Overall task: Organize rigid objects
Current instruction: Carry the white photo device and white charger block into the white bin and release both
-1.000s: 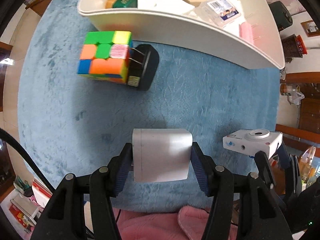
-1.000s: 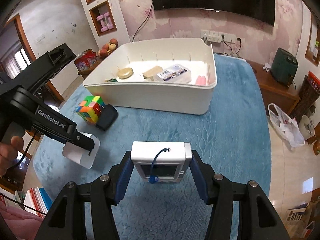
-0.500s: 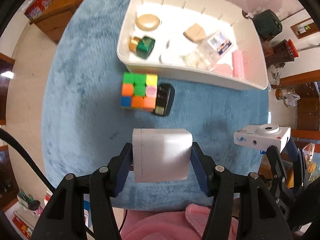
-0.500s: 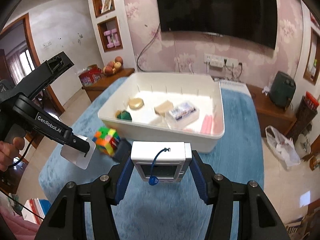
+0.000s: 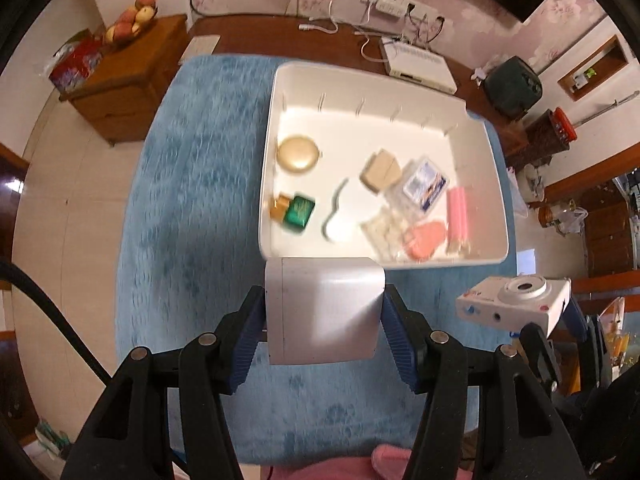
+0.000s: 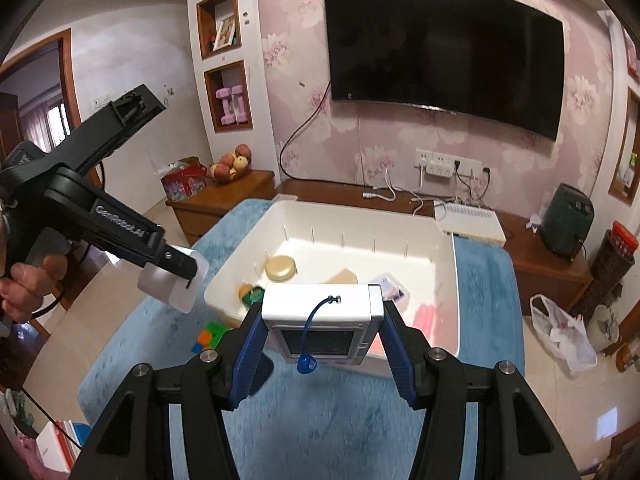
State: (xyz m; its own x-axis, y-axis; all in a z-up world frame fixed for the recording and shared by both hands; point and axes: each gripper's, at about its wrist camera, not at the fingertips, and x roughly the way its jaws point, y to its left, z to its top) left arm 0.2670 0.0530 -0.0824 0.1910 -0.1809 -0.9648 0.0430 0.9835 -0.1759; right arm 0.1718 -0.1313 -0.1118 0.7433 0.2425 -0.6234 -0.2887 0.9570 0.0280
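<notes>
Claws first, since they sit nearest my cameras: my left claw (image 5: pixel 324 316) is clamped on a plain white box (image 5: pixel 323 312), and my right claw (image 6: pixel 320 324) grips a small white camera (image 6: pixel 318 320) with a blue strap, both held above the blue-covered table (image 6: pixel 320 420). Just beyond them stands the white bin (image 5: pixel 496 200), already holding a gold compact (image 5: pixel 298 154), a green bottle (image 5: pixel 298 212) and other small pieces. A colour cube (image 6: pixel 210 336) is on the table beside the bin. I judge this the carry step: both loads must clear the near rim, descend onto bare floor inside, then be released.
</notes>
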